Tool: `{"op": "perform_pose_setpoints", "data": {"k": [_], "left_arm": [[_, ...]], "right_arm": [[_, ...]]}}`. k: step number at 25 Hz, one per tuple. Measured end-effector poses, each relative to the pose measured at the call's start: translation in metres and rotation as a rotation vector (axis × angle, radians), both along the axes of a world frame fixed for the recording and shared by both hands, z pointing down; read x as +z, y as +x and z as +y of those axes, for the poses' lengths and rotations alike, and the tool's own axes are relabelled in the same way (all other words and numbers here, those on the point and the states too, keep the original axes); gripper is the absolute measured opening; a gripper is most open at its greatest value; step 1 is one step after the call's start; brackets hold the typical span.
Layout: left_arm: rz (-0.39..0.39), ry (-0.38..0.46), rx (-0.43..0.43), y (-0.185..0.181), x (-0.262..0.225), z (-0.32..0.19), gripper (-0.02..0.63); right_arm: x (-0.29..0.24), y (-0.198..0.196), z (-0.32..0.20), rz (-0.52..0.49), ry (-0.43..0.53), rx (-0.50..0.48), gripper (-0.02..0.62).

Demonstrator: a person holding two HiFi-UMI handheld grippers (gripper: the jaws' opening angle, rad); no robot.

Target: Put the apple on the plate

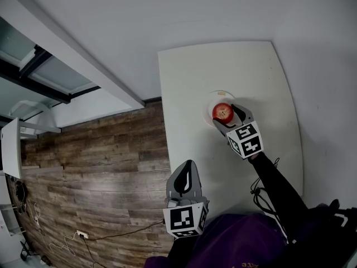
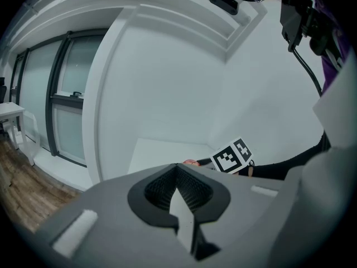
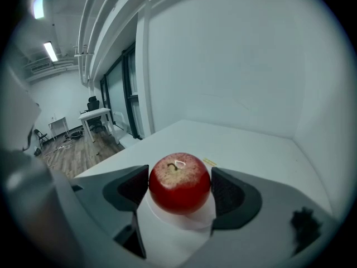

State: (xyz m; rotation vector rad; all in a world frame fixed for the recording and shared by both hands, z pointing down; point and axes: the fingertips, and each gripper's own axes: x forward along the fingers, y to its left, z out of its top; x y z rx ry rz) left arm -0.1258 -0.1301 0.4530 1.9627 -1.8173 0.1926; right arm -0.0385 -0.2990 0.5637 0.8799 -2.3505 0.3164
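Right gripper view is showing the right gripper (image 3: 179,190) clamping the apple (image 3: 178,177) between its jaws, directly over the plate (image 3: 186,221), mid-table (image 1: 189,77). The left gripper (image 1: 186,184), jaws closed and empty, is hanging by the near-left corner.

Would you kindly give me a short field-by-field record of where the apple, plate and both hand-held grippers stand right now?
apple: red, stem up, at the white plate's middle
plate: on the white table
right hand-held gripper: jaws against both sides of the apple
left hand-held gripper: jaws together, empty, away from the plate
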Motion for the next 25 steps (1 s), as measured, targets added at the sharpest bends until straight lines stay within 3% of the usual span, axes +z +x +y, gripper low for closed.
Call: {"op": "perform_pose_setpoints", "data": {"k": [10,25], "left_arm": [[-0.006,0.01,-0.001,0.001,0.0,0.0,0.008],[-0.004,0.054,0.03,0.015,-0.017,0.006,0.008]], "right_arm": [[-0.013,0.005,0.003,-0.037,0.035,-0.003,0.344],[-0.083,0.037,0.04,-0.145,0.097,0.053,0.342]]}}
